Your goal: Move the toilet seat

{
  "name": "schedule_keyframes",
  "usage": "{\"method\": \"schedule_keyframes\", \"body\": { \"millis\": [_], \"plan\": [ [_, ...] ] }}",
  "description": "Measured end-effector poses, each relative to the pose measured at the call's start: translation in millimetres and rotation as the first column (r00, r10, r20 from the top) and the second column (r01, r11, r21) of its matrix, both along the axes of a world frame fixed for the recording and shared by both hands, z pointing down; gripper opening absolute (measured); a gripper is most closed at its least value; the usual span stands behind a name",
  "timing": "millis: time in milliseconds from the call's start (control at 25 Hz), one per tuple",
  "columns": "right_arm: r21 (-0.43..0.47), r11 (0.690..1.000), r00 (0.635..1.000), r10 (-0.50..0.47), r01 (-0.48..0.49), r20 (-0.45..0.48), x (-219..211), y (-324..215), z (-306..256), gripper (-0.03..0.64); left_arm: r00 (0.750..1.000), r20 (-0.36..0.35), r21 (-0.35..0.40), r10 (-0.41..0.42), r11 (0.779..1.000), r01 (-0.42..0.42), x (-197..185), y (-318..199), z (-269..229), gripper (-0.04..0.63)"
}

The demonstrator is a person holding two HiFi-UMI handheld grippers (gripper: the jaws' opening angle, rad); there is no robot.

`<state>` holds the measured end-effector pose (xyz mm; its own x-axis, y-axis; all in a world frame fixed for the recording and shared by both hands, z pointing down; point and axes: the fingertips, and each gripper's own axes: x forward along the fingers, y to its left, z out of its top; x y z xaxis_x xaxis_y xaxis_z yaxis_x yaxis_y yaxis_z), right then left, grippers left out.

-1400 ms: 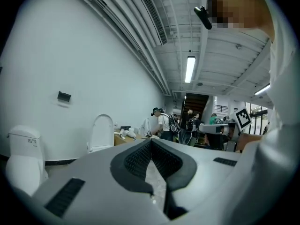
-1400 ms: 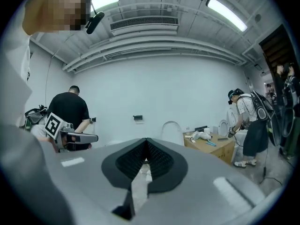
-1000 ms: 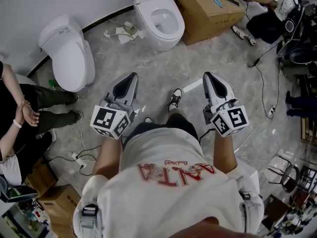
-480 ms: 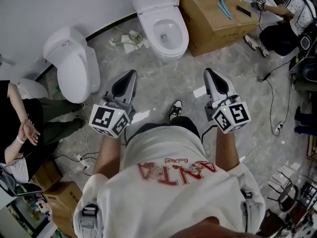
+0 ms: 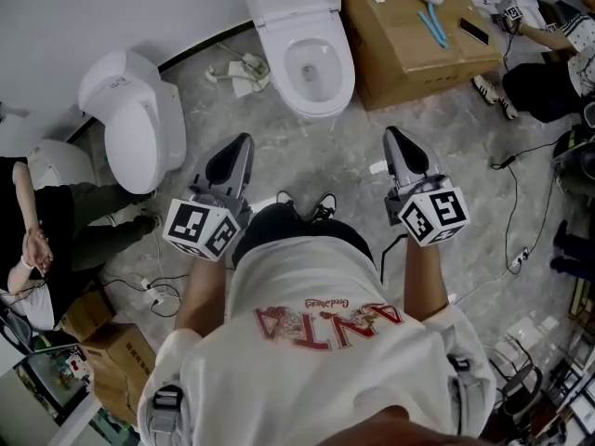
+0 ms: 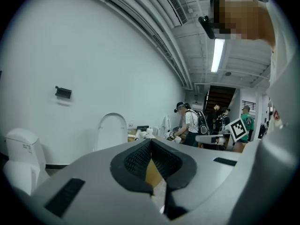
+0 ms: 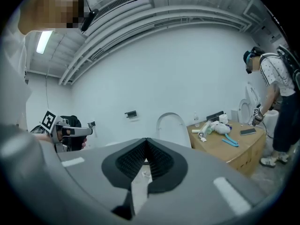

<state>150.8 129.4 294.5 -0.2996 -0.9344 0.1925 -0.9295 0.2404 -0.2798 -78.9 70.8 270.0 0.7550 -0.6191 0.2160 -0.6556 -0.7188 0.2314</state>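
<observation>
Your left gripper (image 5: 240, 147) and right gripper (image 5: 394, 139) both have their jaws closed on nothing. The toilet (image 5: 311, 59) is ahead, apart from both. Its seat (image 7: 171, 128) seems to stand upright.

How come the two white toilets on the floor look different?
The middle toilet has its lid up, so its bowl shows; the left toilet has its lid down. The middle toilet stands beside the cardboard box; the left toilet stands apart, turned at an angle. Both are white.
</observation>
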Motion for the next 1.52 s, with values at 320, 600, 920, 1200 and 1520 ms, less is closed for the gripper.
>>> {"method": "schedule_keyframes", "body": {
  "millis": [320, 600, 920, 1200, 1520],
  "plan": [
    [-0.047, 0.999, 0.999, -0.024, 0.022, -0.029, 12, -83, 16, 0.002, 0.999, -0.04, -0.027, -0.009, 1.0, 0.008, 19, -85, 23, 0.009],
    [-0.093, 0.994, 0.995, -0.069, 0.062, -0.07, 1, -180, 25, 0.002, 0.998, -0.056, -0.035, -0.037, 0.999, 0.035, 11, -179, 36, 0.009],
    [-0.187, 0.978, 0.992, -0.108, 0.094, -0.066, -7, -237, 65, 0.002, 0.995, -0.052, -0.123, -0.088, 0.989, 0.081, 3, -233, 72, 0.009],
    [-0.264, 0.951, 0.986, -0.168, 0.161, -0.005, 18, -265, 110, 0.003, 0.99, -0.064, -0.166, -0.127, 0.979, 0.115, 21, -247, 98, 0.011],
    [-0.352, 0.923, 0.988, -0.15, 0.155, 0.042, 67, -277, 174, 0.005, 0.986, 0.029, -0.307, -0.164, 0.937, 0.165, 49, -239, 173, 0.011]
  ]
}}
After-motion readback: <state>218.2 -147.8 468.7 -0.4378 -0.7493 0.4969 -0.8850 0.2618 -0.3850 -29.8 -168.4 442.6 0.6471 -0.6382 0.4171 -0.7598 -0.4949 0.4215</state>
